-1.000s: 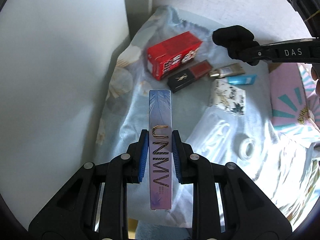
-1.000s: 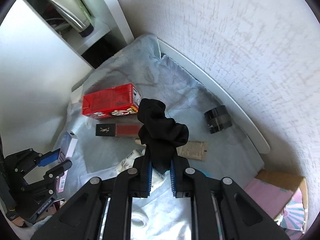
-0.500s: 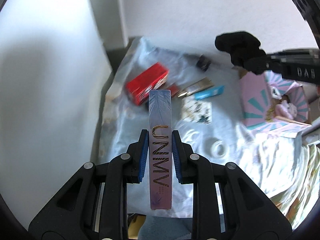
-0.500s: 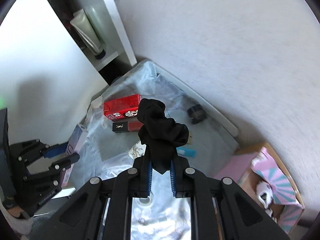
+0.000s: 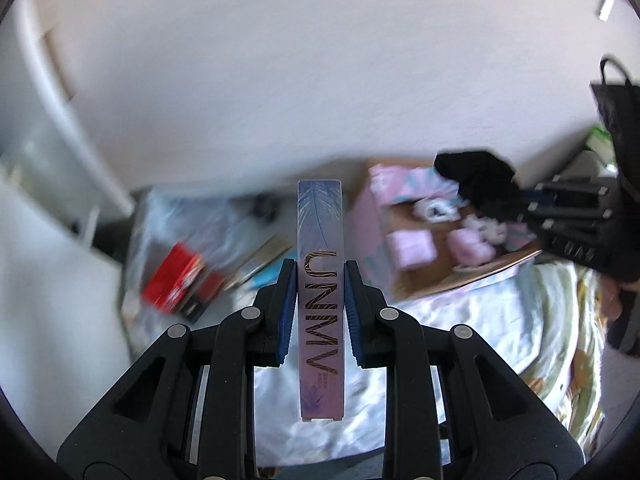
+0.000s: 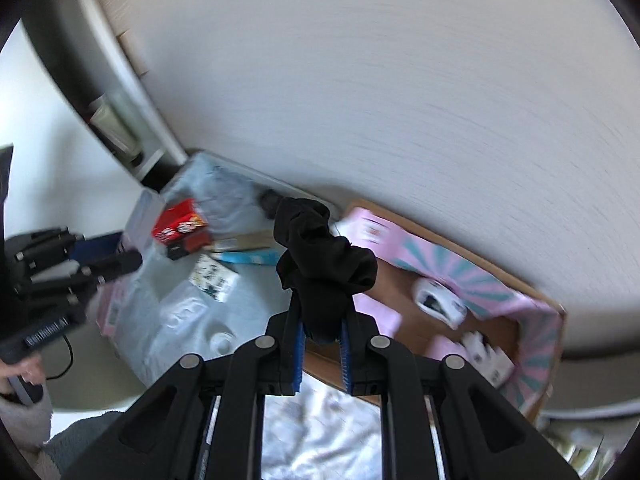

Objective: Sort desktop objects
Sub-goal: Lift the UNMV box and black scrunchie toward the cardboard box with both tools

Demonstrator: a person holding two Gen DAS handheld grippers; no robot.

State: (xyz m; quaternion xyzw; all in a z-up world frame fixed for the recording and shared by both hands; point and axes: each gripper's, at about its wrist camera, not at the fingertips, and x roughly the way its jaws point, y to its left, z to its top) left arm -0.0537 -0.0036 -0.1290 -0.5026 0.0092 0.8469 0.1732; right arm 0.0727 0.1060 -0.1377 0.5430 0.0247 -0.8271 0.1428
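While both hands are busy, each gripper is carrying one thing through the air, so the step in hand looks like the carrying part of the sorting job. The left gripper (image 5: 320, 316) has its jaws closed tight on a long, thin purple cardboard box with gold letters (image 5: 320, 280), which sticks out straight between the blue pads. The right gripper (image 6: 322, 332) has its jaws squeezed shut on a bunched-up piece of soft black cloth (image 6: 324, 256), which puffs out above the pads. Both things are up off the table. Below them sits an open cardboard box with pink and teal stripes inside (image 6: 532, 304), with a few small pink and white things lying in it. In the left wrist view the black cloth hangs over one end of that open box, so I think the cloth is meant to go in there. Other things wait on the crinkly pale blue cloth (image 6: 180, 304) that covers the table: a red carton (image 6: 178, 222), a small white patterned box (image 6: 214, 278) and a blue tube (image 6: 252, 257). The views are blurry, so small things are hard to make out. Next, I think each gripper needs to get over a free spot in the open box, come down low, and only then let go. The soft cloth may cling to the pads, so the jaws should open wide.
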